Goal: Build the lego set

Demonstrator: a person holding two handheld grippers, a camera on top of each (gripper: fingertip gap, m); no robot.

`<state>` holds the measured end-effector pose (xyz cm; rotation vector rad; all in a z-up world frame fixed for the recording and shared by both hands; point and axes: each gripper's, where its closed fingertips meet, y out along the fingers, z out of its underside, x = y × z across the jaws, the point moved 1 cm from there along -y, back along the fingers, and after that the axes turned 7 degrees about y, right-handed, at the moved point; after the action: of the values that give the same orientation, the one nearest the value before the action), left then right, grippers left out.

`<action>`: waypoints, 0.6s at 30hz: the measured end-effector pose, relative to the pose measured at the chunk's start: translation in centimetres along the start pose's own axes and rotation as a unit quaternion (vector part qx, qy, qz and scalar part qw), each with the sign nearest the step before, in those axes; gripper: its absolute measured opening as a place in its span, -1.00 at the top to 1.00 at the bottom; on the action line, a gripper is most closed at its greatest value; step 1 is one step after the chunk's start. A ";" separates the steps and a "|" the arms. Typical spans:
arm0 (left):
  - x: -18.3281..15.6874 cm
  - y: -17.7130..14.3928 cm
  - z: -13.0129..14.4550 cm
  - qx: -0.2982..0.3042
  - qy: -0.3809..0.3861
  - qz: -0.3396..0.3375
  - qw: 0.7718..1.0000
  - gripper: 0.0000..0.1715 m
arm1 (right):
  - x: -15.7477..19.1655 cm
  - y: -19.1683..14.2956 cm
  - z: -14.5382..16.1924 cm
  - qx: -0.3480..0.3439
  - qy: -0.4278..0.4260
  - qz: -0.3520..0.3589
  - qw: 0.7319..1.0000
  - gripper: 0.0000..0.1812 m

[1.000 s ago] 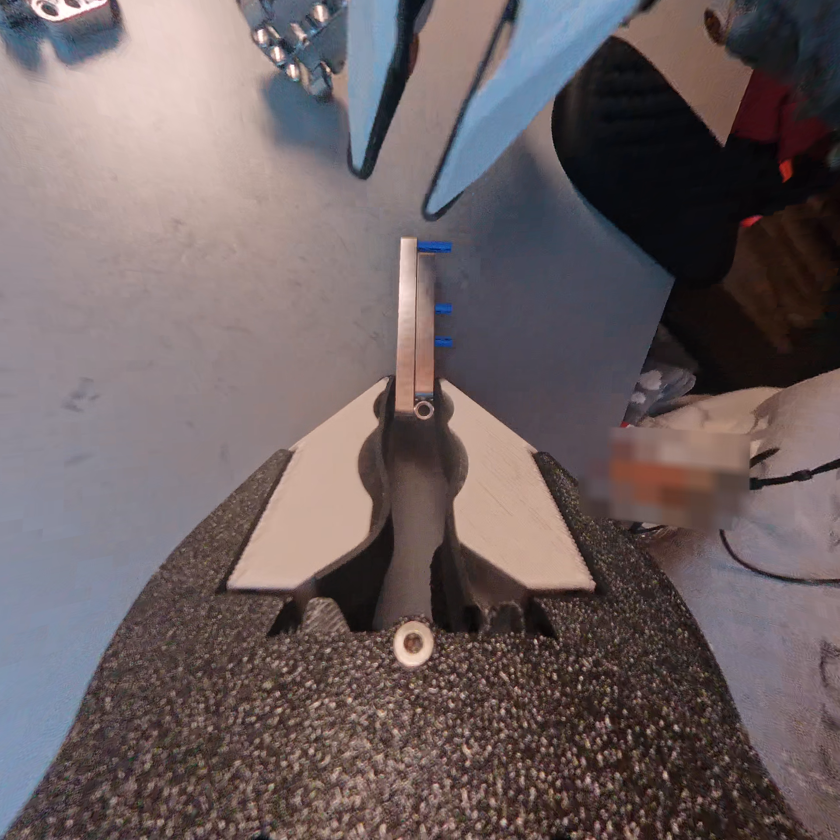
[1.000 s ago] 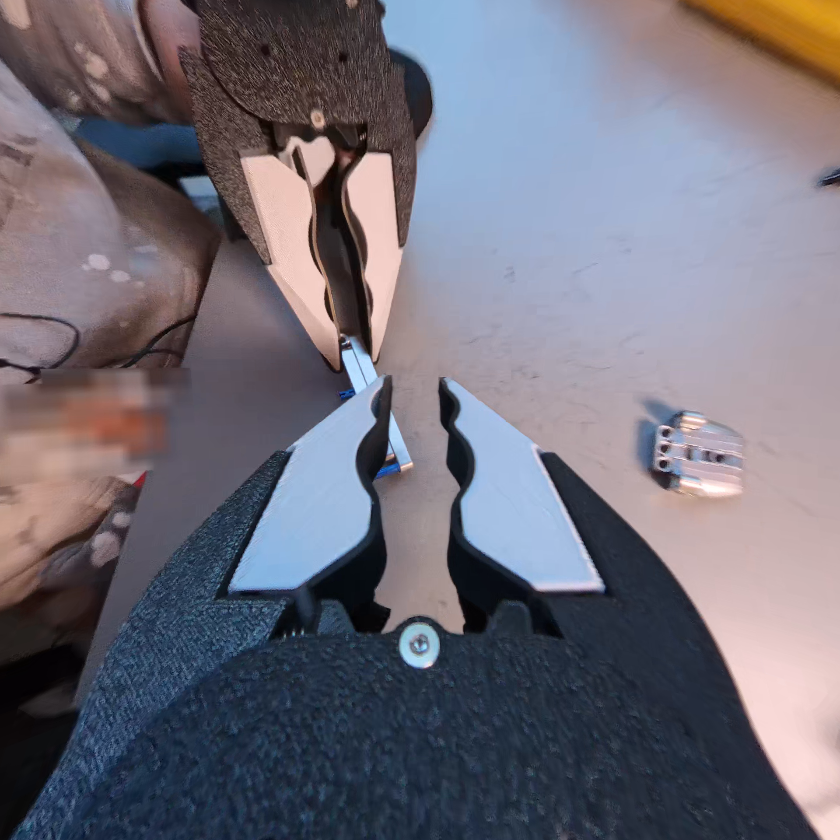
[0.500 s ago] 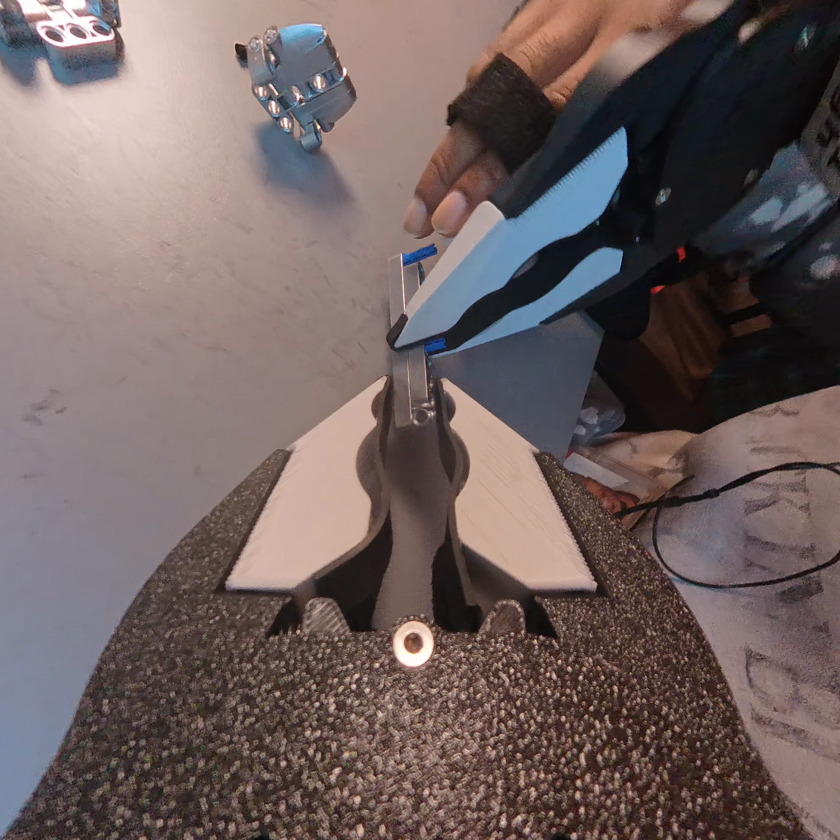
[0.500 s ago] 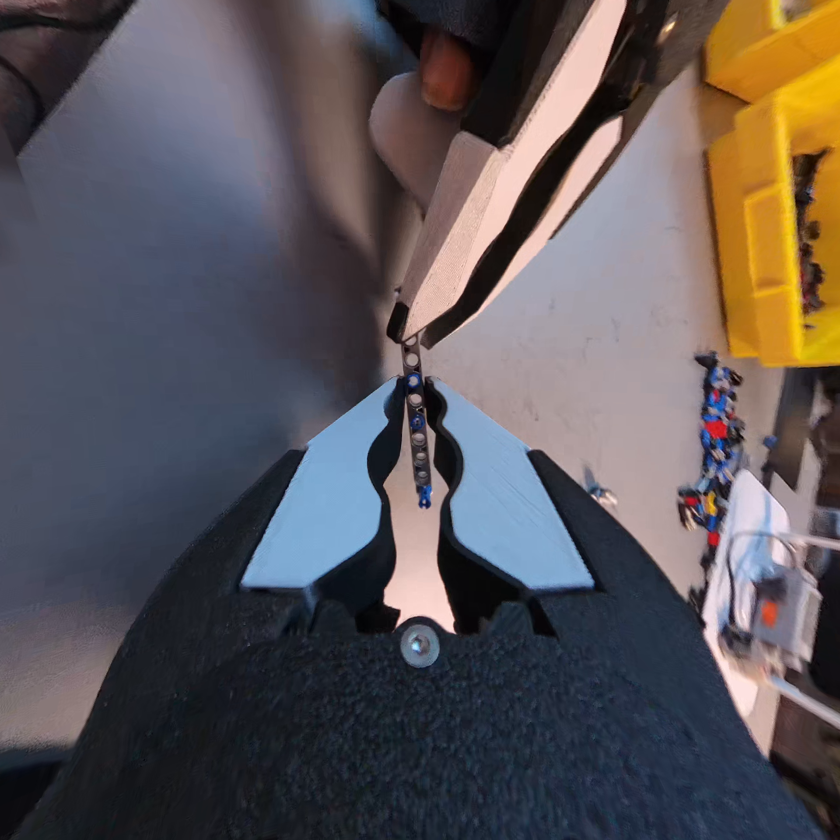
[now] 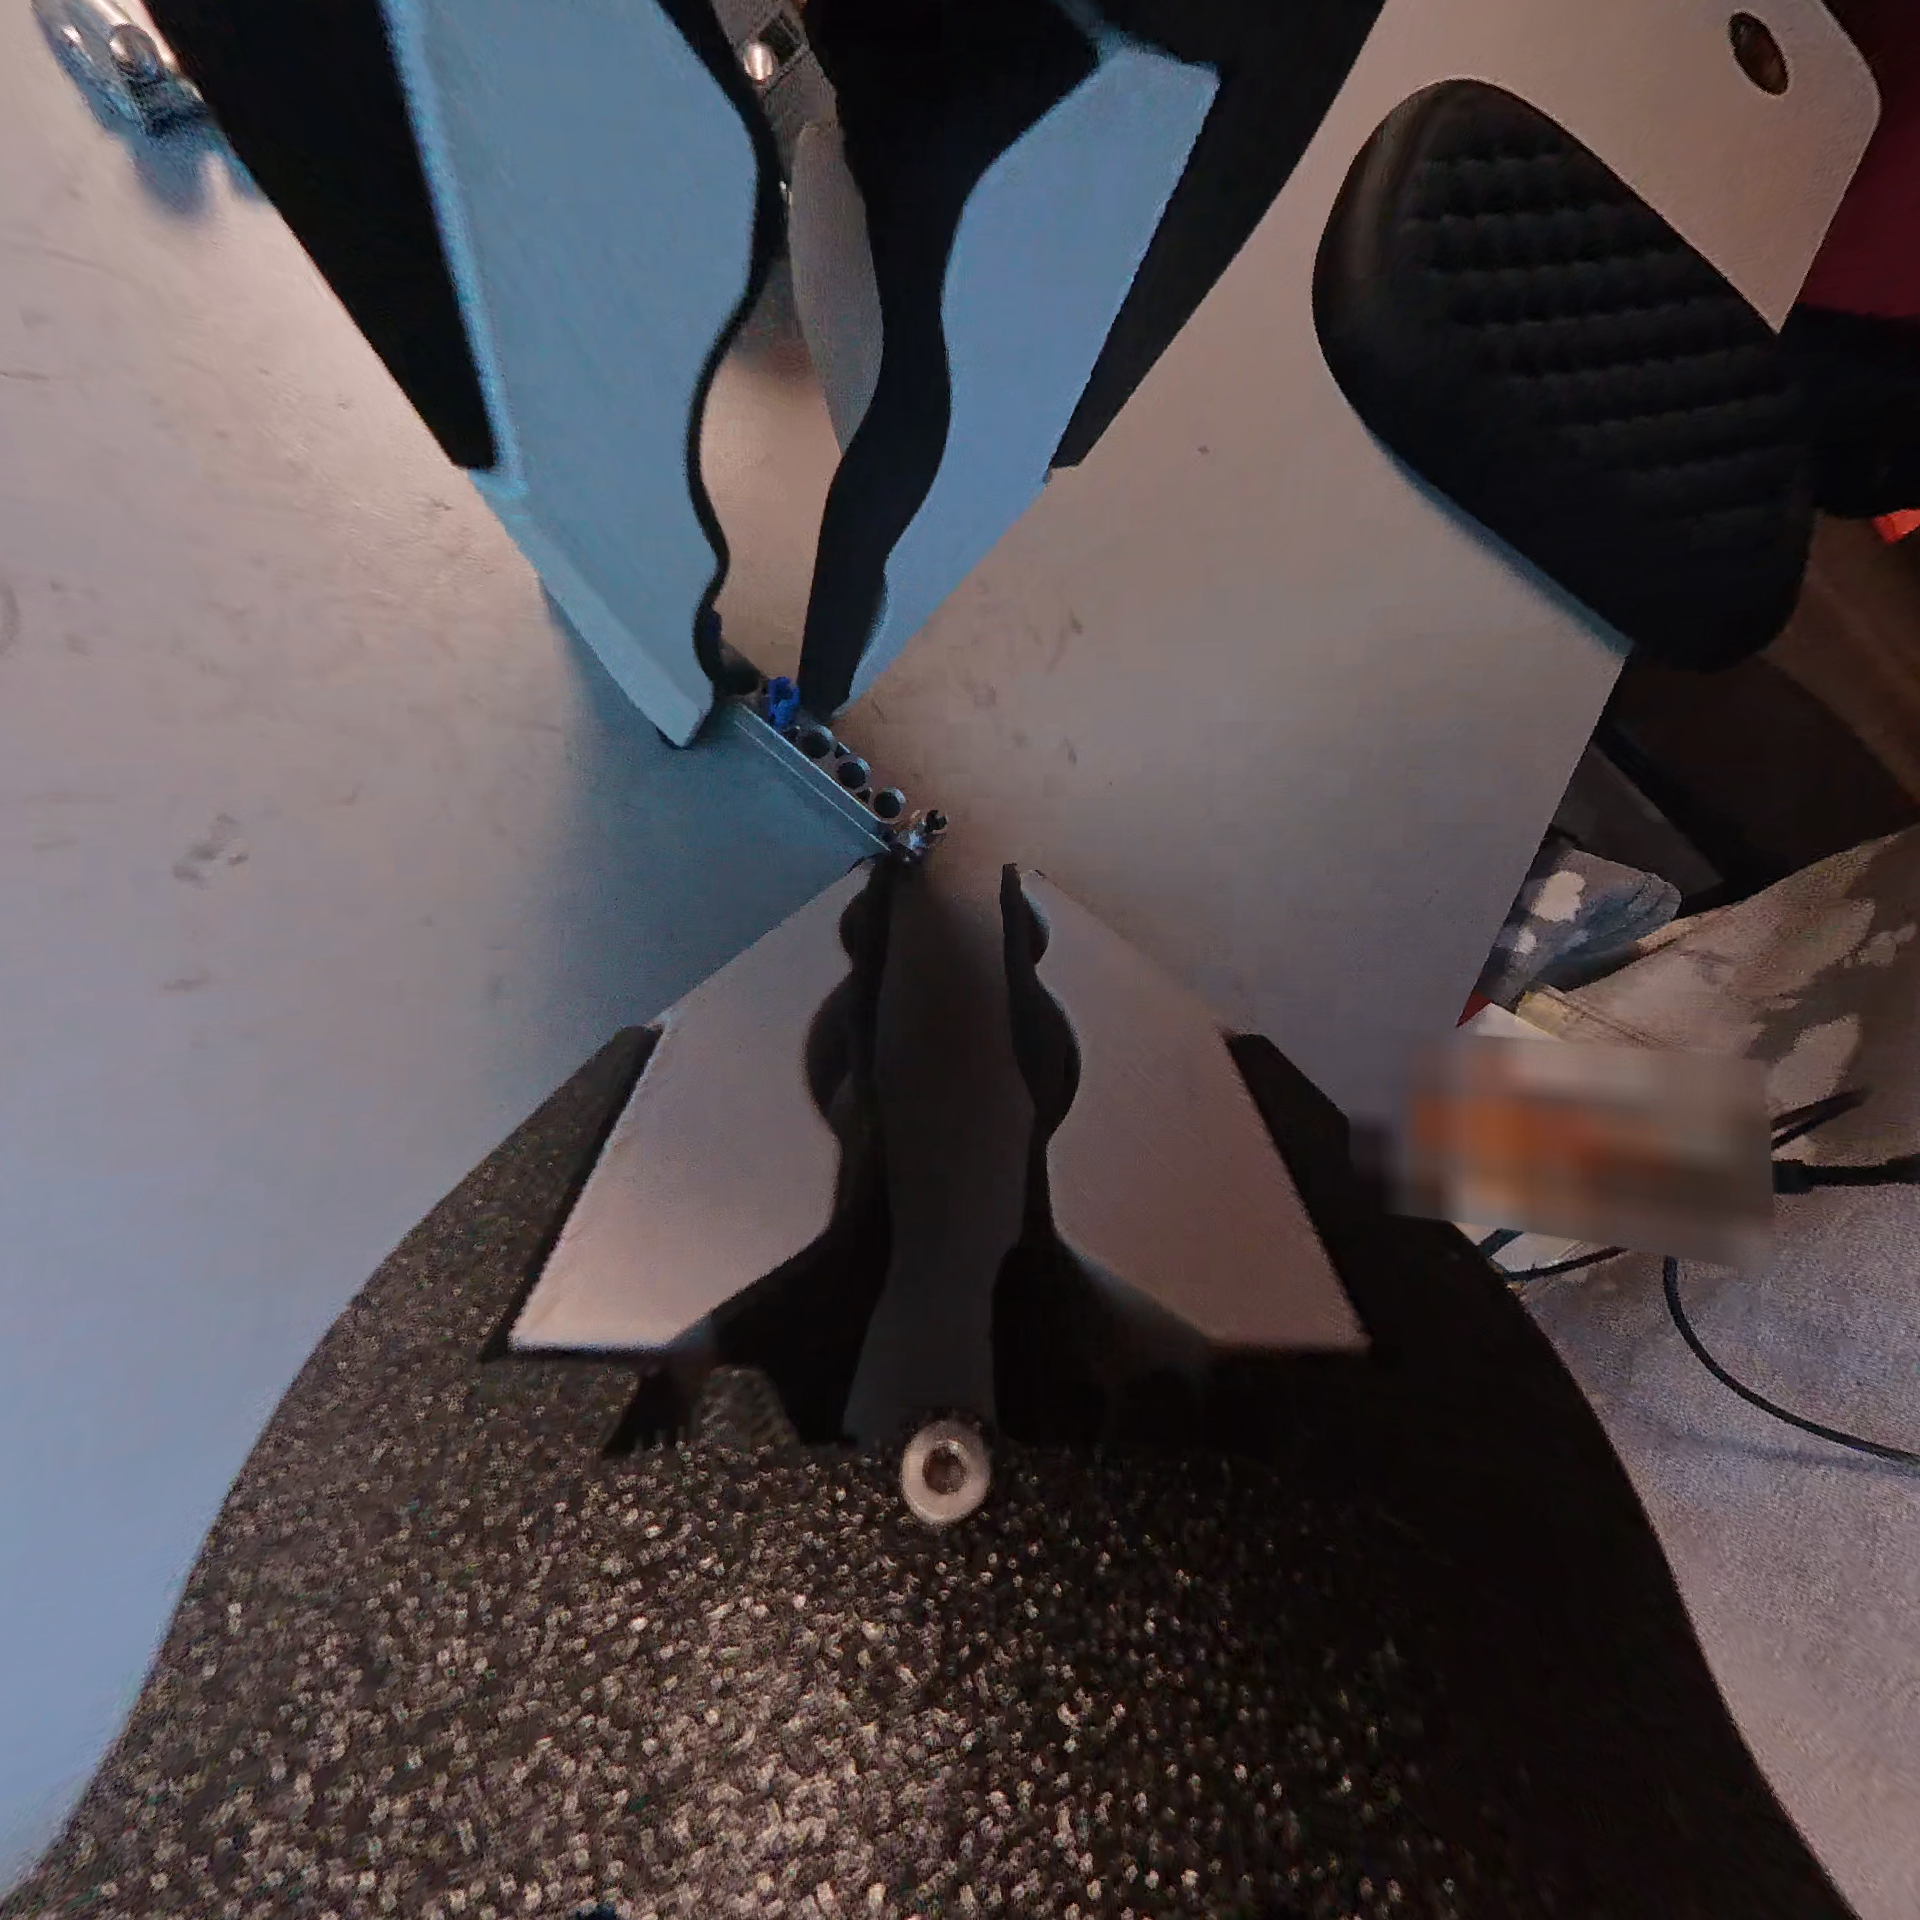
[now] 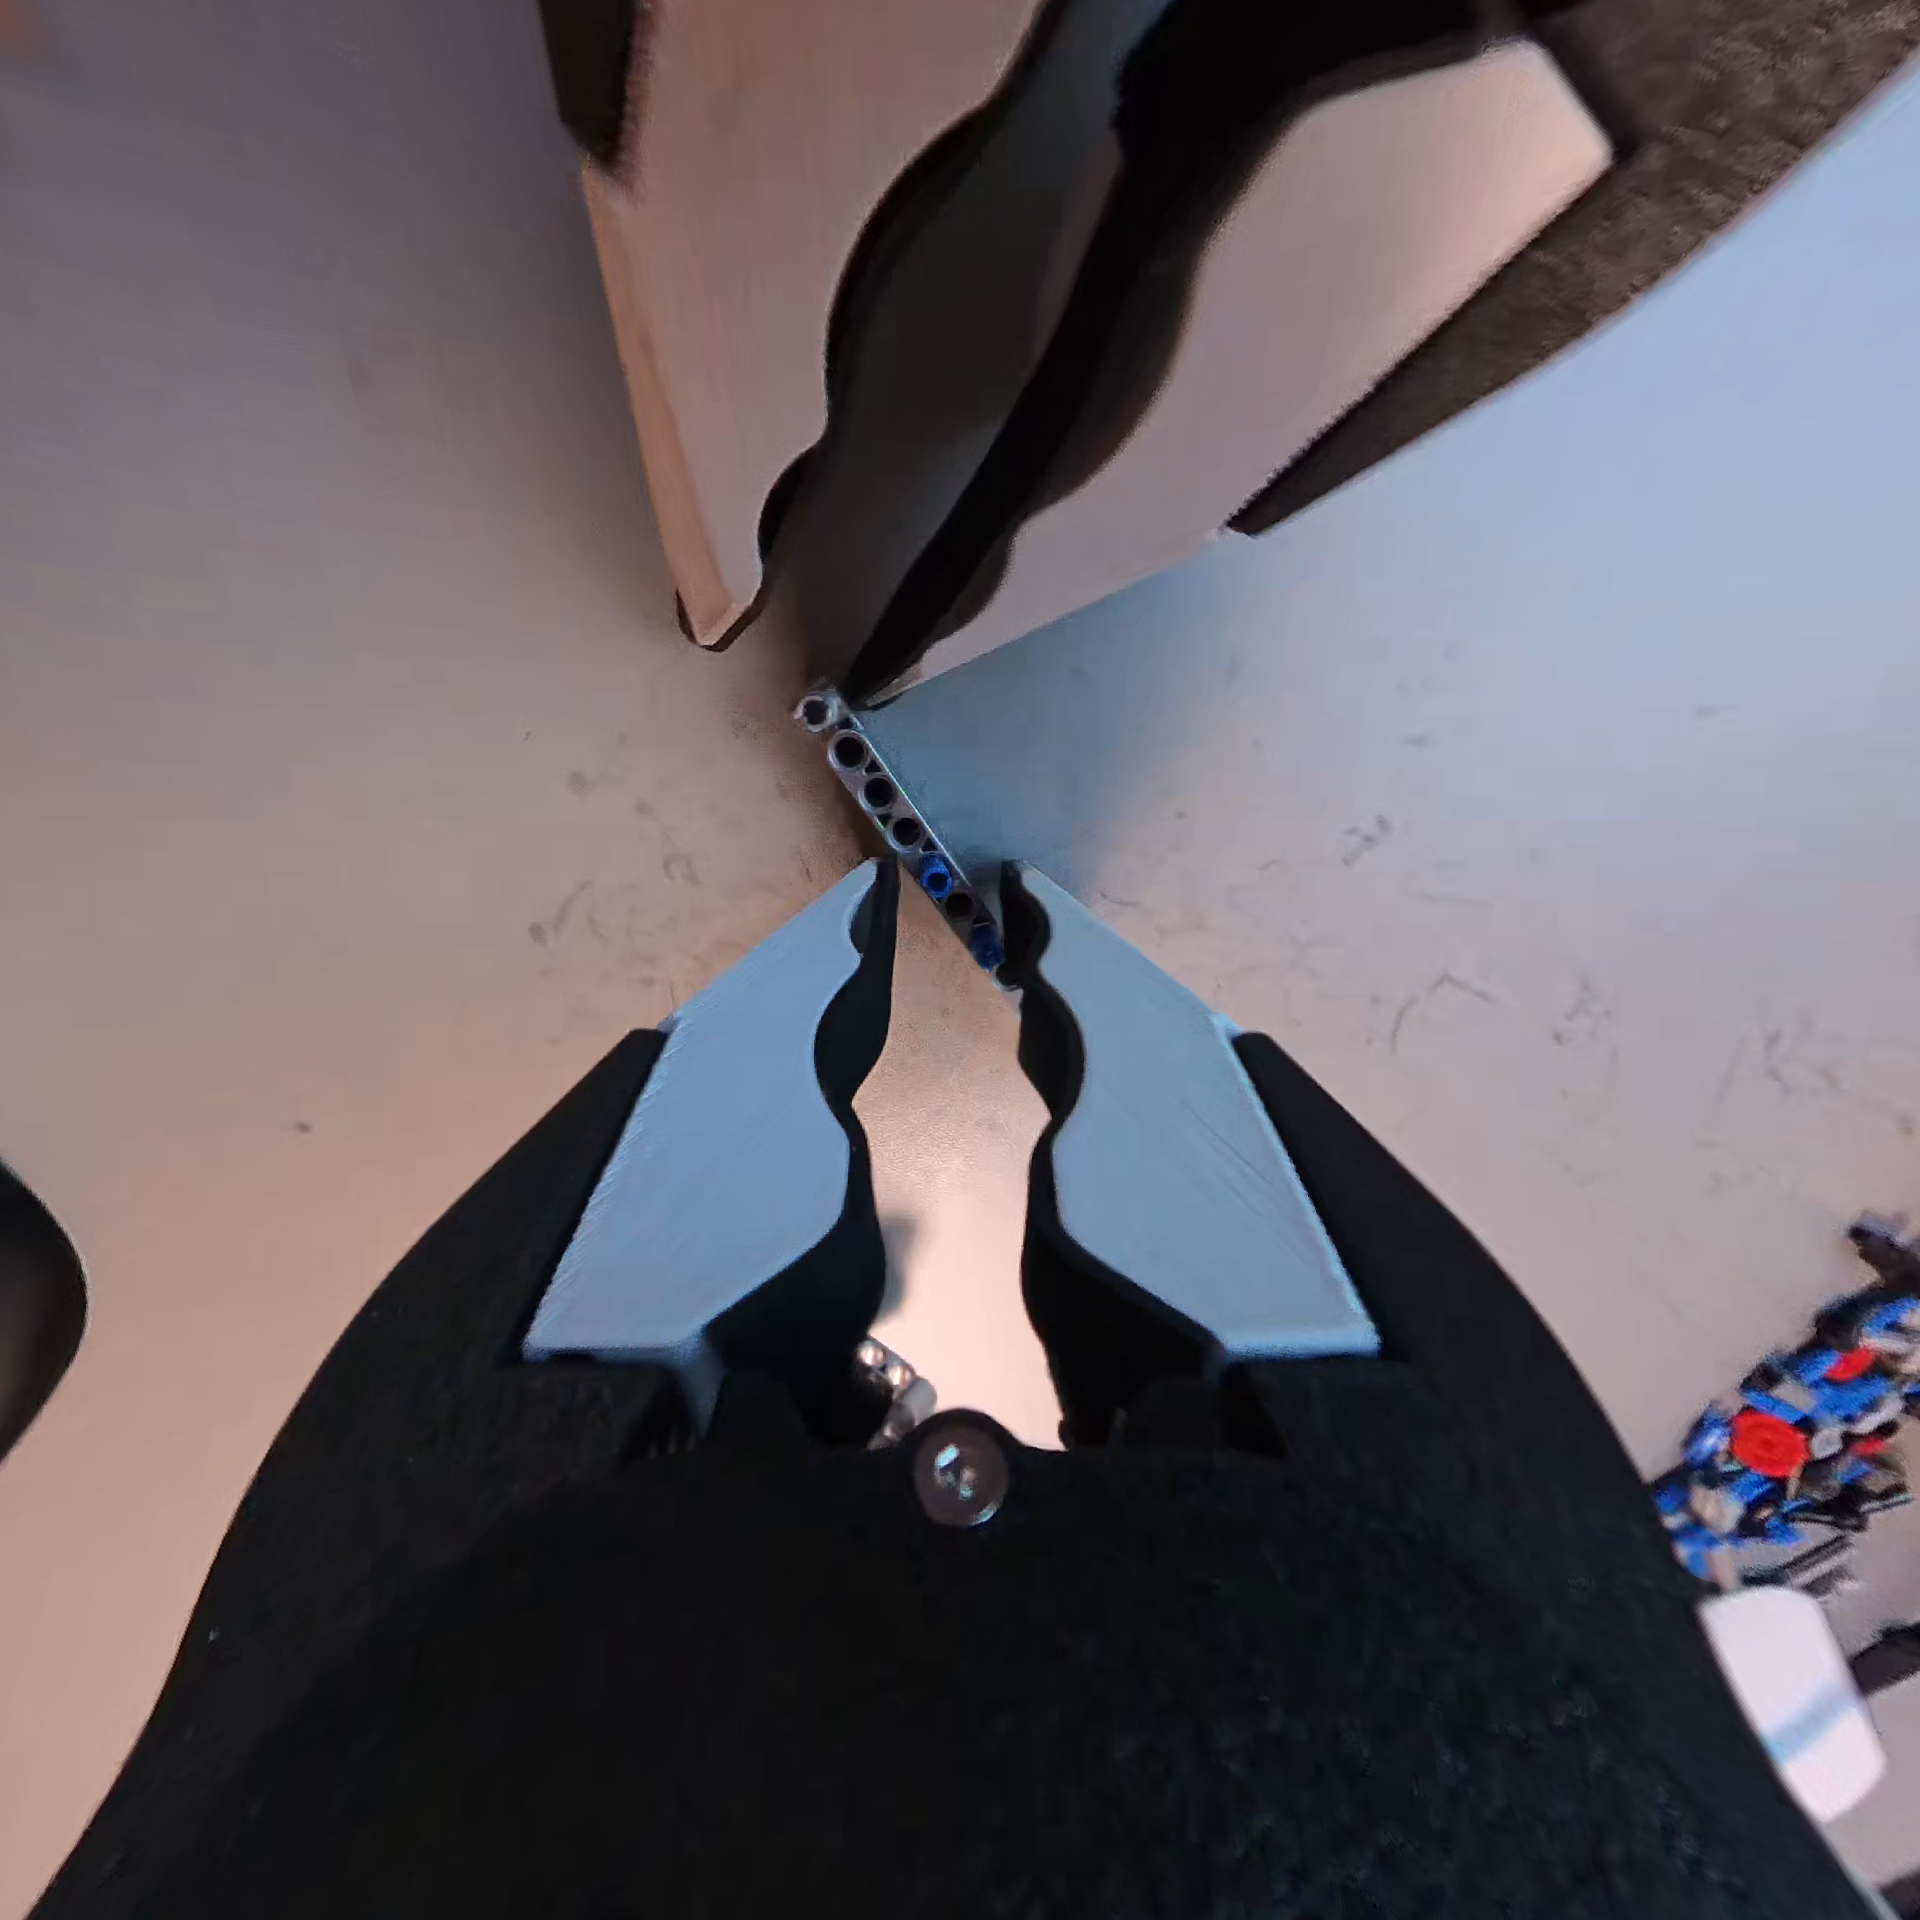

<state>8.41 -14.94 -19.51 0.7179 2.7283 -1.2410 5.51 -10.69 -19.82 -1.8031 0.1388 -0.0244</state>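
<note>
A thin grey beam with holes and blue pins (image 6: 883,800) lies diagonally over the grey table between the two grippers; I cannot tell if it rests on the table. My right gripper (image 6: 948,871) is open and straddles the beam's far half, which leans on the inner side of its right finger (image 6: 1049,997). My left gripper (image 5: 948,871) is open with nothing between its tips. The beam (image 5: 821,758) ends just past its left fingertip (image 5: 881,883). The left gripper (image 6: 795,655) and the right gripper (image 5: 758,722) each show in the other's view.
A pile of blue and red building parts (image 6: 1766,1475) and a white object (image 6: 1787,1683) lie at the table's right. A silver part (image 5: 114,62) sits far left. A black chair (image 5: 1558,343), a cable (image 5: 1766,1382) and the table edge (image 5: 1538,831) are on the right. The tips of one gripper are about 5 cm away from the tips of the other.
The right gripper, shut on the beam half a second ago, has opened. The beam no longer sticks straight out of the left jaws and now lies diagonally. Both grippers tilted toward the table.
</note>
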 end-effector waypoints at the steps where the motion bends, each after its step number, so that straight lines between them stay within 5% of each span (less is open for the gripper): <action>1: 0.1 0.1 0.1 -0.001 0.000 0.000 1.000 0.79 | -0.1 -0.2 0.1 -0.015 0.019 0.011 1.000 0.74; 5: -0.1 -0.4 -0.1 0.004 0.004 0.020 1.000 0.75 | -0.6 -2.4 1.3 -0.084 0.131 0.083 0.984 0.59; 9: 2.2 -2.5 -0.8 0.003 0.045 -0.007 0.999 0.78 | 1.3 -4.9 1.2 -0.172 0.289 0.137 0.932 0.60; 14: 5.2 -1.5 -0.1 0.066 0.157 0.004 0.985 0.78 | 3.8 -2.4 -0.6 -0.227 0.441 0.158 0.854 0.60; 18: 5.6 -0.3 -1.0 0.070 0.199 0.053 0.976 0.82 | 3.2 -0.7 -0.3 -0.216 0.469 0.168 0.840 0.62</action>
<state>3.44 -12.20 -19.95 1.2350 2.8701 -1.4075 8.71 -11.19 -19.27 -2.0361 1.2462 -0.6812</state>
